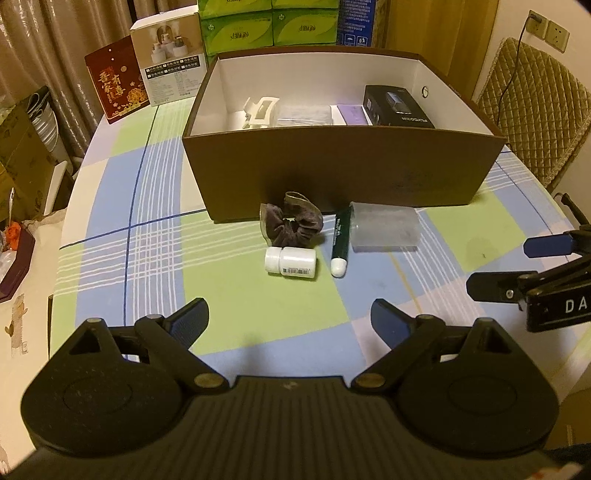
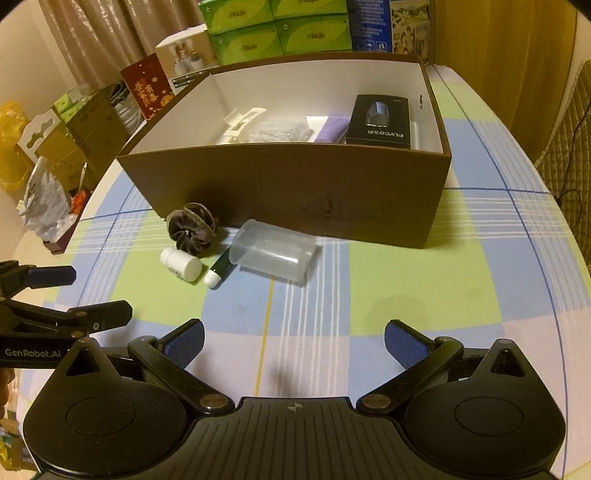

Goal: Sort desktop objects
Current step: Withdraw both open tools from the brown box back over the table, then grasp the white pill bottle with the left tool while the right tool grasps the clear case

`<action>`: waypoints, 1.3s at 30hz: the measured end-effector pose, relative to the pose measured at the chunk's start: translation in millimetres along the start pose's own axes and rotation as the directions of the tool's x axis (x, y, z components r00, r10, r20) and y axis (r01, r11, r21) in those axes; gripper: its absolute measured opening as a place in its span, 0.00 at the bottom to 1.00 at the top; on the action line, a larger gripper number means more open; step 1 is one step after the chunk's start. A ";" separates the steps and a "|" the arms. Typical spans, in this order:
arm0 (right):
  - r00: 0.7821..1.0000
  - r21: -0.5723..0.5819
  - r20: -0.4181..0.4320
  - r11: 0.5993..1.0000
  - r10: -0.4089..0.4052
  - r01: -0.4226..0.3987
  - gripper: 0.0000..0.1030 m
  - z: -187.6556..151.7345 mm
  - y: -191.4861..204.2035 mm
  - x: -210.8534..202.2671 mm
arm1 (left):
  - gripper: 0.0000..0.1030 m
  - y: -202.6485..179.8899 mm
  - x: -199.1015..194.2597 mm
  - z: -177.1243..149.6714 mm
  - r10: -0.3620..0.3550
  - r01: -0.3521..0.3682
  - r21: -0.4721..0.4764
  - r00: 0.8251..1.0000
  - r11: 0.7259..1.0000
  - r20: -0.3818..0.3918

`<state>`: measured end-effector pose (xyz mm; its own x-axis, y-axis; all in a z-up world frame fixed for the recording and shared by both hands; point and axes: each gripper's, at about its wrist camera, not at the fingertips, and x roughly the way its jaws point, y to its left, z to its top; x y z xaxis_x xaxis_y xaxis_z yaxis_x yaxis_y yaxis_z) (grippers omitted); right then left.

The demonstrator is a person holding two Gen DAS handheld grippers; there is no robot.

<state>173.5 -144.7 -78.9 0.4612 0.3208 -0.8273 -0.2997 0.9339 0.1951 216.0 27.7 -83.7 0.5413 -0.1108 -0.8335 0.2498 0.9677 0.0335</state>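
Observation:
A brown box (image 1: 340,173) (image 2: 295,184) stands open on the checked tablecloth. Inside lie a black carton (image 1: 397,107) (image 2: 380,122), a purple item (image 1: 354,114), a clear packet and a cream hair clip (image 1: 258,112). In front of it lie a brown scrunchie (image 1: 293,223) (image 2: 192,229), a white pill bottle (image 1: 291,262) (image 2: 183,264), a dark green tube (image 1: 340,242) (image 2: 218,271) and a clear plastic cup (image 1: 384,229) (image 2: 273,251) on its side. My left gripper (image 1: 290,323) is open and empty, near the table's front. My right gripper (image 2: 293,345) is open and empty, right of the left one.
Green tissue packs (image 1: 269,26), a white carton (image 1: 170,62) and a red box (image 1: 114,81) stand behind the brown box. A padded chair (image 1: 535,107) is at the right. Cardboard boxes and bags (image 2: 48,173) sit off the table's left edge.

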 end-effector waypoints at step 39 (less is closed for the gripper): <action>0.996 0.108 -0.018 0.990 -0.091 0.092 0.98 26.4 -24.1 54.1 | 0.58 15.9 105.6 32.9 -0.104 0.113 0.158 0.993 0.981 -0.061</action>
<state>227.7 -145.7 -114.4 0.4717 0.2321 -0.8507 -0.1643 0.9710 0.1738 303.6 24.0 -153.0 0.4620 -0.1970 -0.8647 0.4333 0.9009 0.0262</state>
